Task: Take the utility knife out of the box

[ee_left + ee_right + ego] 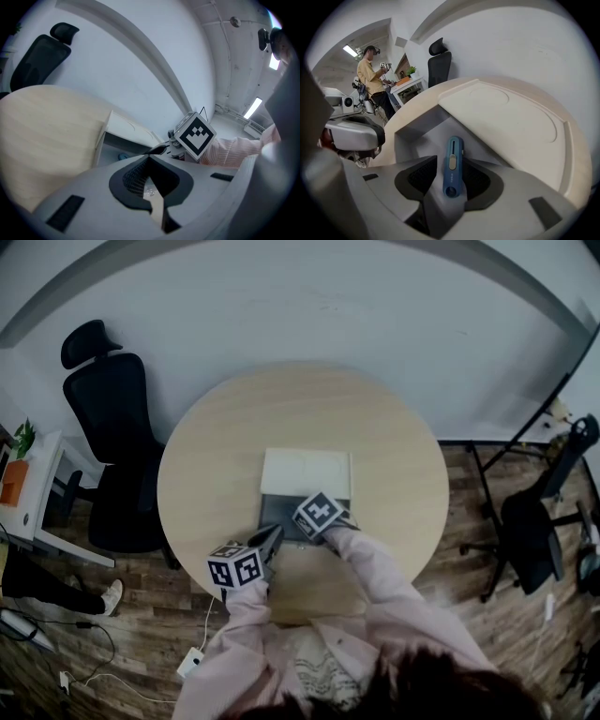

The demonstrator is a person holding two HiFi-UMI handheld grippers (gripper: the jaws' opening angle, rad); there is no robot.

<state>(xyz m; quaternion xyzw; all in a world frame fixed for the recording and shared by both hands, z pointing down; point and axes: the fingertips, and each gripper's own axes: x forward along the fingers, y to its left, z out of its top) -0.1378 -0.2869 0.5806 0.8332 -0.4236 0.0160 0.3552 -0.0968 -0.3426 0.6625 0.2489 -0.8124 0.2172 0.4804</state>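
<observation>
right gripper view first, says one: where's the knife [453, 154]?

the other: flat in the box [417, 126], between the right gripper's [453, 174] wide jaws, untouched, long axis running 6 to 12. that gripper is nearer; the left gripper [149, 187], at the box's 7, seems to pinch its rim.

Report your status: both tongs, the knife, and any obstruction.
Left tongs shut, at box edge. Right tongs open, straddling blue utility knife, pads not pressing. Knife lies in open box. Nothing blocks it.
</observation>
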